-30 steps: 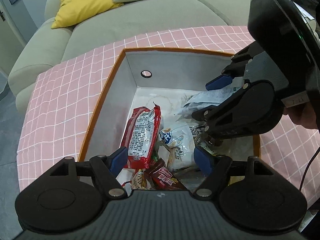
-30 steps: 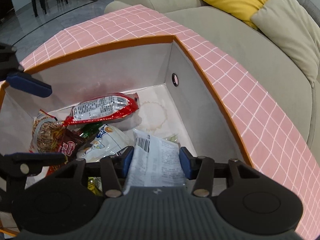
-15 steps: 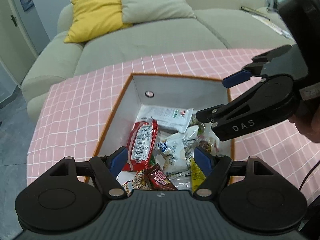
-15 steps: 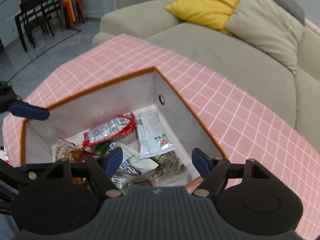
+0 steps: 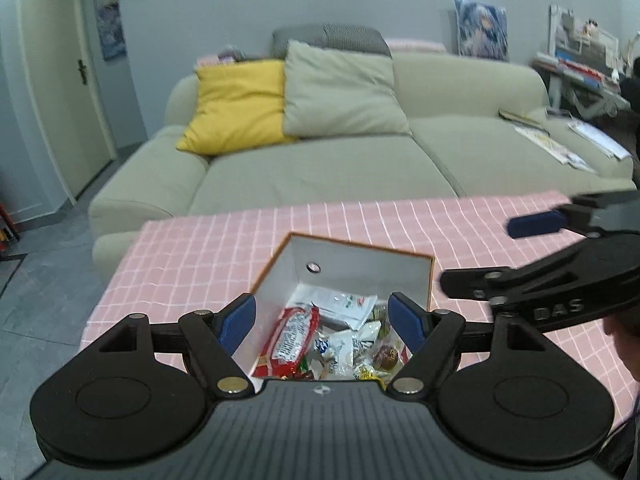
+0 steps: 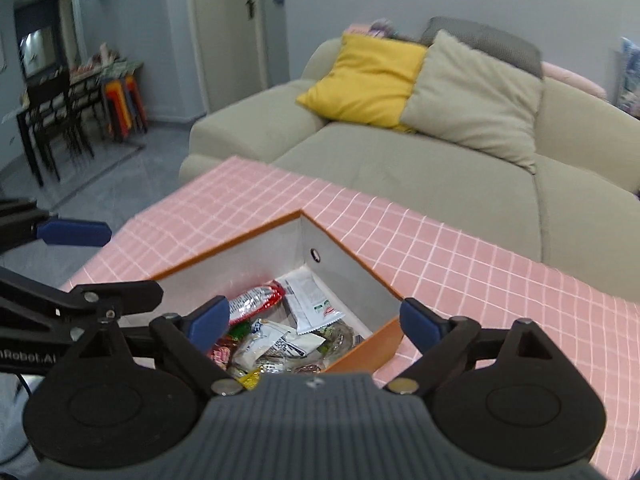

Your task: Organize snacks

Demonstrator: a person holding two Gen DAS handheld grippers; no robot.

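An orange-rimmed box (image 5: 360,245) (image 6: 224,248) with grey walls stands on the pink checked tablecloth (image 5: 200,256). It holds several snacks. Among them are a red packet (image 5: 290,340) (image 6: 256,300), a white sachet (image 5: 344,306) (image 6: 310,304) by the far wall and a white-and-blue bag (image 5: 336,350). My left gripper (image 5: 322,318) hovers open above the box's near end, nothing between its pads. My right gripper (image 6: 314,320) is above the box's near corner, its jaws opening wide and empty. One of its blue fingers (image 5: 536,224) shows at the right of the left wrist view.
A beige sofa (image 5: 328,176) with a yellow cushion (image 5: 236,104) and a beige cushion (image 5: 340,92) stands behind the table. Papers (image 5: 552,144) lie on its right seat. Dark chairs and coloured stools (image 6: 120,104) stand across the floor, beyond the table's left side.
The right gripper opened and let go of the white sachet, which now lies in the box. Both grippers rose and drew back from the box.
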